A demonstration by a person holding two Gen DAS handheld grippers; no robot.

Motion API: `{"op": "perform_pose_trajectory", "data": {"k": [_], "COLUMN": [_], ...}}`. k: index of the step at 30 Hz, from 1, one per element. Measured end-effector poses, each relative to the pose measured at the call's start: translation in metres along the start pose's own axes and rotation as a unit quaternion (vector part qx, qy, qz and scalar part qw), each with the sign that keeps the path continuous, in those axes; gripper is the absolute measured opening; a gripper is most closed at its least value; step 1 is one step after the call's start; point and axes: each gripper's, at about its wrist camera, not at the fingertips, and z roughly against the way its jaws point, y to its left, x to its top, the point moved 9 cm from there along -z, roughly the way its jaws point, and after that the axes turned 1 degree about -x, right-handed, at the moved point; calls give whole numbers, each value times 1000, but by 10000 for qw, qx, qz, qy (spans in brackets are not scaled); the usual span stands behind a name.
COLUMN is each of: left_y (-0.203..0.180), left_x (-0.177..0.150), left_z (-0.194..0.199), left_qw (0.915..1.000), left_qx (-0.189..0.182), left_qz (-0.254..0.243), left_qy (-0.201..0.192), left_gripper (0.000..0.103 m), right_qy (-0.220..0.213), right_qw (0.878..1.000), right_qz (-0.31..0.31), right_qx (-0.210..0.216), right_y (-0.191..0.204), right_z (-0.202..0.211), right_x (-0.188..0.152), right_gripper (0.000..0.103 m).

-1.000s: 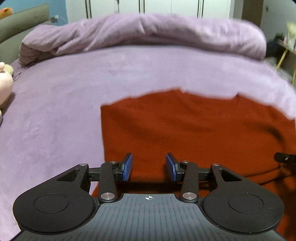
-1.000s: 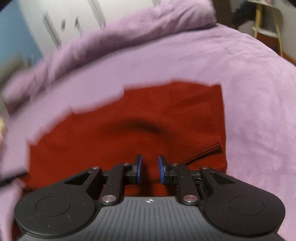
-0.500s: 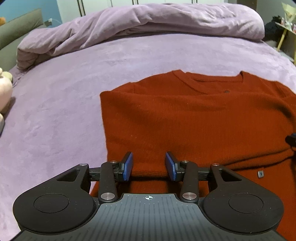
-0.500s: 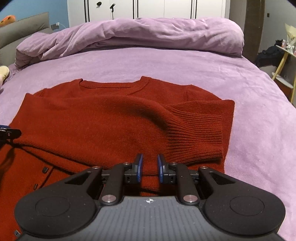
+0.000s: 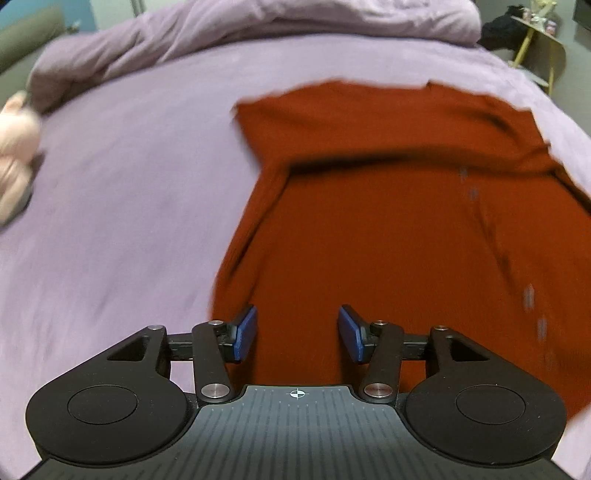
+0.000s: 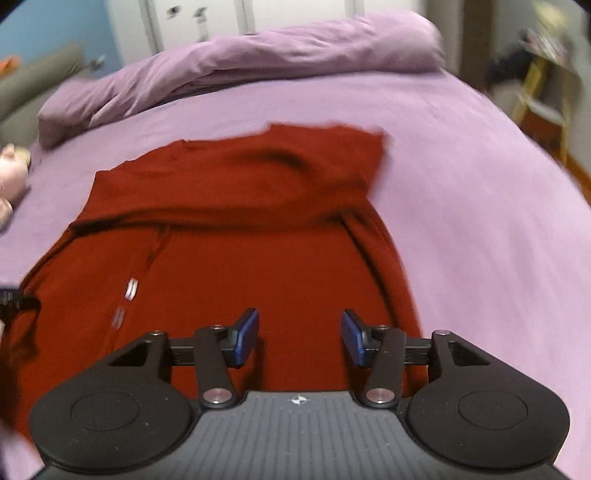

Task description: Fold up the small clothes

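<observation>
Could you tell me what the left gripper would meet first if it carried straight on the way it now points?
Most likely the red cardigan: the open left gripper points over its lower body, spread on the purple bed. Its height above the fabric is unclear.

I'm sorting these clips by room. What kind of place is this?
Most likely a bedroom. A red sweater lies on a bed with a lilac sheet, a rumpled lilac duvet is bunched at the far end, and white wardrobe doors stand behind.
</observation>
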Motion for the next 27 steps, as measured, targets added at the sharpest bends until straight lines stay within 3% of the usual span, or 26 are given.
{"op": "perform_pose_trajectory", "data": {"k": [4, 6, 8, 12, 15, 19, 21, 24, 27], "left_y": [22, 28, 31, 26, 20, 20, 20, 22, 24], "left_x": [-48, -61, -69, -77, -76, -79, -79, -76, -66], "left_z": [26, 30, 32, 35, 28, 13, 10, 9, 13], "left_qw": [9995, 9991, 9984, 9962, 9941, 9908, 9882, 9844, 9845], "left_qx": [132, 139, 156, -347, -580, -748, -952, -1194, -1271], "left_qz": [251, 333, 440, 681, 788, 927, 995, 1108, 1064], "left_qy": [150, 239, 320, 411, 468, 649, 665, 669, 569], "left_gripper": [54, 54, 52, 51, 50, 40, 31, 9, 8], "right_qy": [213, 293, 305, 542, 779, 858, 940, 1038, 1045], "right_qw": [9980, 9970, 9974, 9955, 9916, 9845, 9783, 9668, 9478], "right_qz": [-599, -714, -639, -763, -1022, -1474, -1759, -2194, -2736], "right_qx": [-45, 38, -150, -121, 130, 414, 553, 795, 1258], "right_y": [-29, -33, -38, -47, -46, -47, -49, -54, -57], "right_z": [40, 47, 52, 51, 43, 41, 36, 30, 29], "right_x": [-49, -60, -57, -61, -69, -72, -73, -73, -67], "right_gripper": [47, 45, 42, 41, 29, 8, 7, 5, 5]}}
